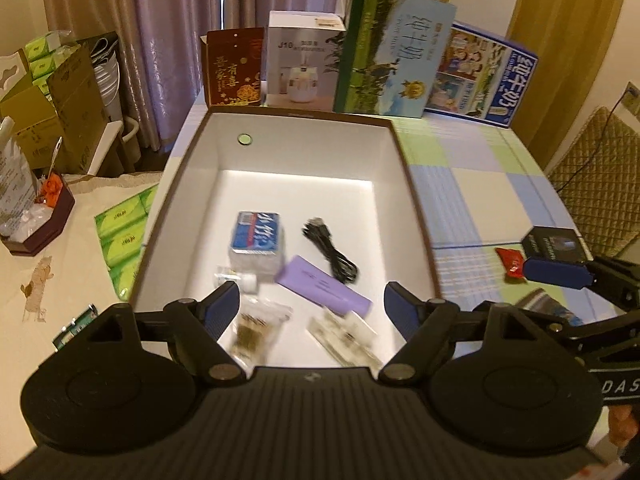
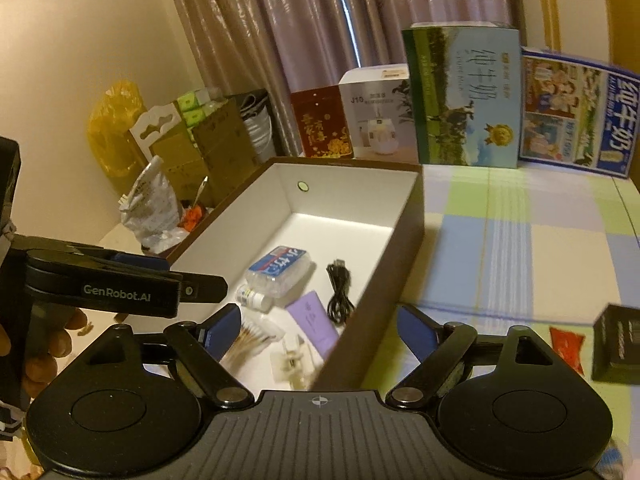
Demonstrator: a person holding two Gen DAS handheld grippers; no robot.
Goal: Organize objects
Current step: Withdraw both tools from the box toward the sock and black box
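Observation:
An open box with a brown rim (image 1: pixel 412 184) and a white inside lies on the checked tablecloth. In it are a blue-labelled tissue pack (image 1: pixel 256 240), a black cable (image 1: pixel 330 254), a purple tube (image 1: pixel 324 290), a small bottle (image 1: pixel 236 280), a bag of cotton swabs (image 1: pixel 256 330) and a clear packet (image 1: pixel 344 336). My left gripper (image 1: pixel 314 306) hovers open over the box's near end, holding nothing. My right gripper (image 2: pixel 320 330) is open and empty above the box's right wall (image 2: pixel 416 208). A red packet (image 2: pixel 566 346) and a small black box (image 2: pixel 616 344) sit on the table to its right.
Tall cartons (image 1: pixel 394 48) and smaller boxes (image 1: pixel 304 64) line the table's far edge before a curtain. Green tissue packs (image 1: pixel 124 236) lie left of the box, with a brown tray of clutter (image 1: pixel 44 216) beyond. A quilted chair (image 1: pixel 600 168) stands at the right.

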